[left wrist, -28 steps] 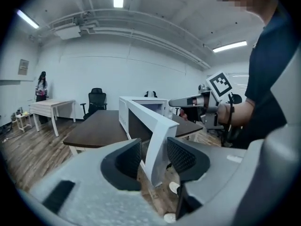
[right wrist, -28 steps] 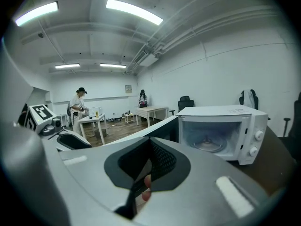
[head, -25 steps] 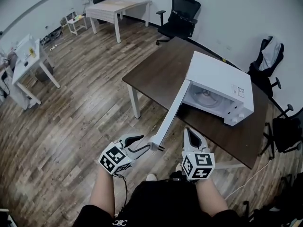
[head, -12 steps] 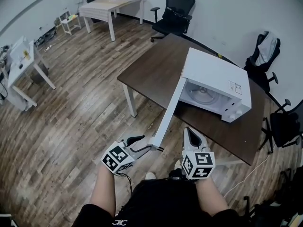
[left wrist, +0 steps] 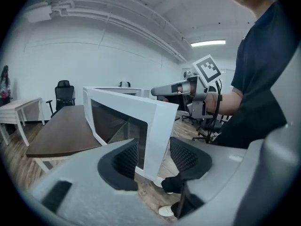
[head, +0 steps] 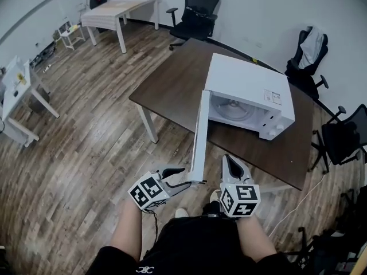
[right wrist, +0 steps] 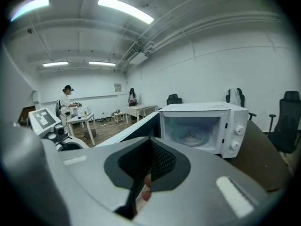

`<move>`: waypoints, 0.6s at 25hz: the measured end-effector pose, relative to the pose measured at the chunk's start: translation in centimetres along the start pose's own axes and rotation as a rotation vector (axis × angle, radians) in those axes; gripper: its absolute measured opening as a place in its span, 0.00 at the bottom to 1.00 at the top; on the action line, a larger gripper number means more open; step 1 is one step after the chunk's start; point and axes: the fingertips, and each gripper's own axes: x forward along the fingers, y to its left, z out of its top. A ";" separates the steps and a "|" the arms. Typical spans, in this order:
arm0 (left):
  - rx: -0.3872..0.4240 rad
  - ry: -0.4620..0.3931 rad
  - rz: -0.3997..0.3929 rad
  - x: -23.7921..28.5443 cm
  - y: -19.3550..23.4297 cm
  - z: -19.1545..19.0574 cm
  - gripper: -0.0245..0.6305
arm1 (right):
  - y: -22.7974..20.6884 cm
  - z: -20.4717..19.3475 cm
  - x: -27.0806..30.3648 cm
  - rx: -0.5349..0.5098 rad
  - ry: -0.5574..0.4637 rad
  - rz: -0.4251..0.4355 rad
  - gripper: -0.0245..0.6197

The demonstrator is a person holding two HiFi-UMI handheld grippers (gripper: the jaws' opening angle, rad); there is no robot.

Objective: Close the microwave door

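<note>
The white microwave (head: pixel 246 93) stands on a dark brown table (head: pixel 172 85) with its door (head: pixel 199 133) swung out towards me. My left gripper (head: pixel 184 176) straddles the door's free edge near its lower corner. In the left gripper view the door edge (left wrist: pixel 150 126) lies between the pads; the jaws are opening and the right-hand pad stands off it. My right gripper (head: pixel 229 160) hovers just right of the door, shut and holding nothing. The right gripper view looks past its shut jaws (right wrist: pixel 150 157) into the open microwave (right wrist: pixel 202 126) and its glass turntable.
Black office chairs stand behind the table (head: pixel 195 7), at its right (head: pixel 307 56) and further right (head: pixel 344 139). White desks are at the back (head: pixel 117 10) and far left (head: pixel 17 85). People stand at desks across the room (right wrist: pixel 68 100). The floor is wood.
The door has swung from slanting out to the left to pointing almost straight at me. My left gripper moved right with its edge. My right gripper barely shifted.
</note>
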 end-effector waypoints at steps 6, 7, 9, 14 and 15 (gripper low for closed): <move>0.087 0.051 -0.105 3.5 -2.1 1.8 0.36 | -2.6 -0.3 -1.5 0.031 -0.004 -0.058 0.05; 0.092 0.052 -0.121 4.1 -2.5 2.0 0.36 | -3.1 -0.4 -1.8 0.036 -0.005 -0.069 0.05; 0.105 0.049 -0.148 5.2 -3.0 2.7 0.35 | -4.3 -0.5 -2.4 0.048 -0.008 -0.092 0.05; 0.147 0.054 -0.193 8.2 -4.1 4.3 0.35 | -7.3 -0.5 -3.4 0.077 -0.016 -0.144 0.05; 0.156 0.054 -0.200 8.8 -4.3 4.6 0.35 | -7.9 -0.5 -3.6 0.082 -0.018 -0.153 0.05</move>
